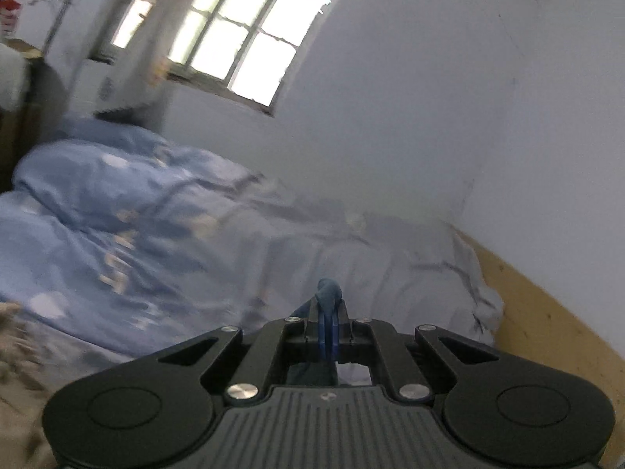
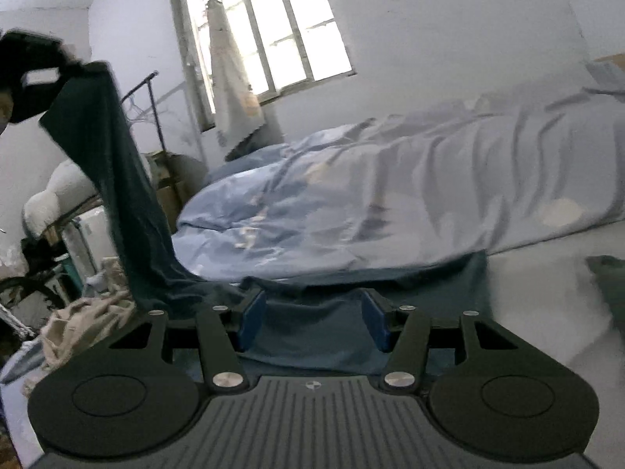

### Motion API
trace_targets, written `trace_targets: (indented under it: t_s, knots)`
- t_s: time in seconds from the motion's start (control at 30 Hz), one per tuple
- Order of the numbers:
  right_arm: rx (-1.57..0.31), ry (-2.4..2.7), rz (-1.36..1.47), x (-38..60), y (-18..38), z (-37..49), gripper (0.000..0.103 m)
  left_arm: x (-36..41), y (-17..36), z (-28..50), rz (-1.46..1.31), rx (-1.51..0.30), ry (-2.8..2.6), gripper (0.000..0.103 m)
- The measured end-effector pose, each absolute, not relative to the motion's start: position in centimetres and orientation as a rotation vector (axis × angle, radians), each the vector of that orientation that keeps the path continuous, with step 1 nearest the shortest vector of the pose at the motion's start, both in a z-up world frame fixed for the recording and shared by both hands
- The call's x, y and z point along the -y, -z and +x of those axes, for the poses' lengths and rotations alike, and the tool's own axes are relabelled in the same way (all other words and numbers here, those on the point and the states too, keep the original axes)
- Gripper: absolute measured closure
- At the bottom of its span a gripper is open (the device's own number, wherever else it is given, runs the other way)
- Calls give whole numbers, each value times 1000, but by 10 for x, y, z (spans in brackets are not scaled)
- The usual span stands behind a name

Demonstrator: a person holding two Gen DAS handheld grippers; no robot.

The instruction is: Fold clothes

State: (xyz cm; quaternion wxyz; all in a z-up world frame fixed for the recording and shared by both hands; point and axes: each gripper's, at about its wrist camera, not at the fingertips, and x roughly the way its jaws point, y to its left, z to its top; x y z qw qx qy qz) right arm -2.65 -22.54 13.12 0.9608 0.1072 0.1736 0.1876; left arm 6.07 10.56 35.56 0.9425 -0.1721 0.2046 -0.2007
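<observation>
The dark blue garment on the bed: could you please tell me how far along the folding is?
Early stage; no finished fold shows. In hand: the left claw is shut on a bunch of the dark blue garment, which the right wrist view shows raised high while the rest trails to the bed. The right claw is open over the flat part, gripping nothing. Left: every fold, and a beige garment lies crumpled nearby.

Dark teal garment (image 2: 129,211), pale blue duvet (image 2: 312,219) with cream blotches, light grey sheet (image 2: 547,273), white walls (image 1: 390,97), white curtain (image 2: 230,78), beige crumpled cloth (image 2: 86,320), black grippers with blue fingers (image 2: 252,324), yellow wooden board (image 1: 547,312).
</observation>
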Motion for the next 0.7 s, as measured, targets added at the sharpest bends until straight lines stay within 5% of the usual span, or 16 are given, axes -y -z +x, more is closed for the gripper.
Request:
trace_targets:
  t_s: [0.7]
  knots:
    - [-378,-255,261,317,-132,-43,47,138,-144,188,-167,-747,418,102]
